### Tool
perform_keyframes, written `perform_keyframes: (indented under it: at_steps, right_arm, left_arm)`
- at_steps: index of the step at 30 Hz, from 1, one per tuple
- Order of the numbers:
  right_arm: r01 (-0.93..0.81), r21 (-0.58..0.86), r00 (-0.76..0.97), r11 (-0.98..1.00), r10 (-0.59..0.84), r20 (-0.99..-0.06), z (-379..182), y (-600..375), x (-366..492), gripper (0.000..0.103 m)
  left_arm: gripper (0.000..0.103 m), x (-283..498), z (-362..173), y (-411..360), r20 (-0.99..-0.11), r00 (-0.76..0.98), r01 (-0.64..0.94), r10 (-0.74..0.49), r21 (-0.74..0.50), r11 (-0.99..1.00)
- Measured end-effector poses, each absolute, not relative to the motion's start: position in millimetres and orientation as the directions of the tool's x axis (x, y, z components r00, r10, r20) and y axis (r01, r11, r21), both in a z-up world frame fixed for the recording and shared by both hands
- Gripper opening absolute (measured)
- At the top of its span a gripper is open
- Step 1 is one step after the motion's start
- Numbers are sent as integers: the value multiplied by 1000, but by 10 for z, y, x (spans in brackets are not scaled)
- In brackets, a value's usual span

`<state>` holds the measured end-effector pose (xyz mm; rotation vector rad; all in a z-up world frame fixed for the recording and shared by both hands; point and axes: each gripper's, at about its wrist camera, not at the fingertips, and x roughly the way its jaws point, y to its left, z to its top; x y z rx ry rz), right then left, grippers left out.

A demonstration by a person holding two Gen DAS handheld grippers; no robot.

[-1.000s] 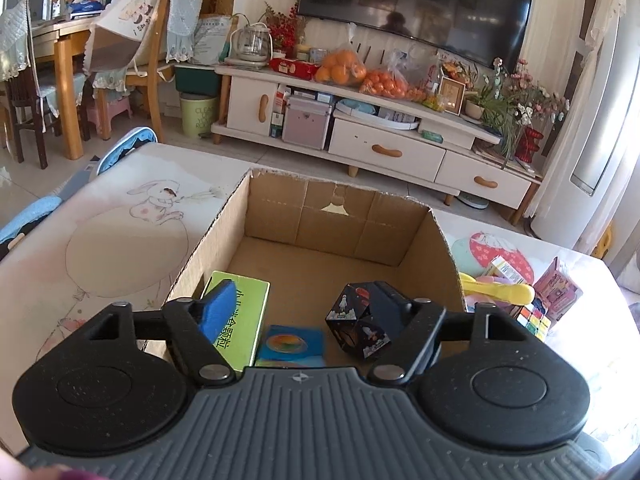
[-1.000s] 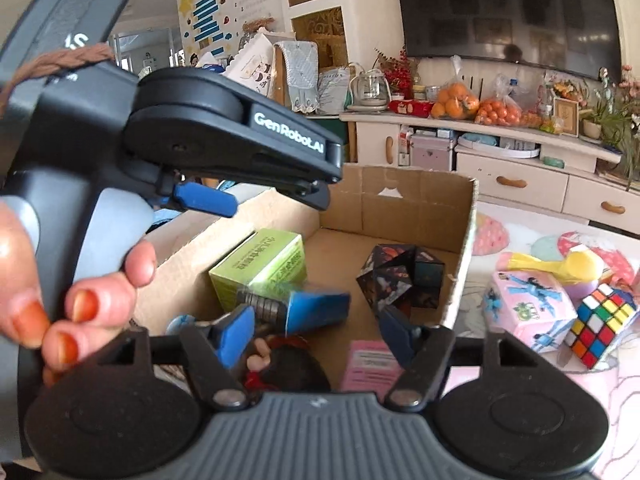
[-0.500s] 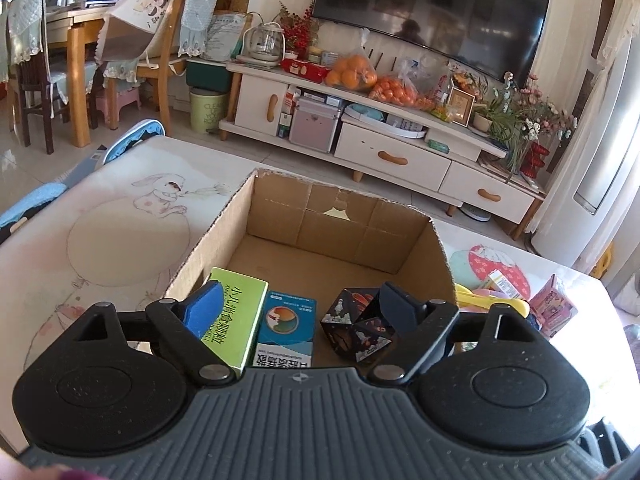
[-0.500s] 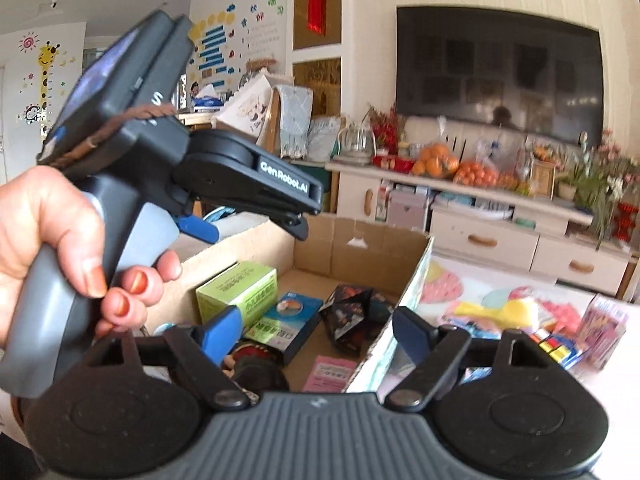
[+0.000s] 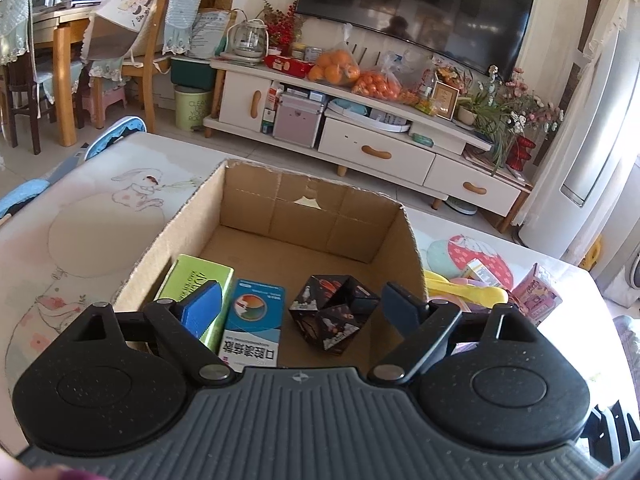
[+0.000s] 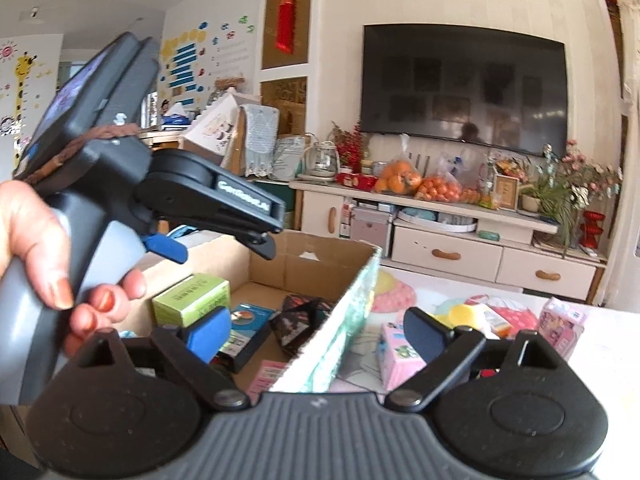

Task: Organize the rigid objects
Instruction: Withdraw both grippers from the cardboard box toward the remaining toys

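Observation:
An open cardboard box (image 5: 408,248) sits on the table. On its floor lie a green box (image 5: 192,280), a blue-and-white box (image 5: 256,316) and a black folding cube (image 5: 334,312). My left gripper (image 5: 302,312) hangs over the box's near end, wide open and holding nothing. In the right wrist view a hand holds that left gripper (image 6: 216,248) above the box. My right gripper (image 6: 316,334) straddles the box's right wall (image 6: 344,320). Its jaws are opening with nothing gripped between them. A pink card (image 6: 266,374) lies in the box near it.
On the table right of the box lie a pink box (image 6: 396,352), a yellow toy (image 6: 464,314) and a pink carton (image 6: 560,320). Behind the table stand a TV cabinet (image 5: 380,152) and, at far left, a dining table with chairs (image 5: 60,40).
My left jaws have spread wider and the blue-and-white box now lies fully in view on the box floor. My right gripper has shifted right from over the box to its right wall, jaws widening.

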<state>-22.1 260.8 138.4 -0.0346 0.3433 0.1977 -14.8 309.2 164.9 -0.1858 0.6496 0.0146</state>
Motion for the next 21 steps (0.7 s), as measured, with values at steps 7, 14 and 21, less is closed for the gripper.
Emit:
perform_keyframes:
  at_steps: [7, 14, 21]
  right_arm:
    - [-148, 22, 926, 989, 147, -348, 1311, 2429, -194, 94]
    - [-105, 32, 926, 994, 109, -361, 1231, 2233, -168, 94]
    - [-60, 39, 926, 997, 70, -370, 1153, 2031, -139, 94]
  left_arm:
    - [103, -143, 1639, 3083, -600, 797, -42, -60, -155, 987]
    - [103, -126, 1625, 3072, -601, 795, -3, -84, -142, 990]
    - [103, -130, 1607, 3053, -597, 795, 37, -104, -123, 992]
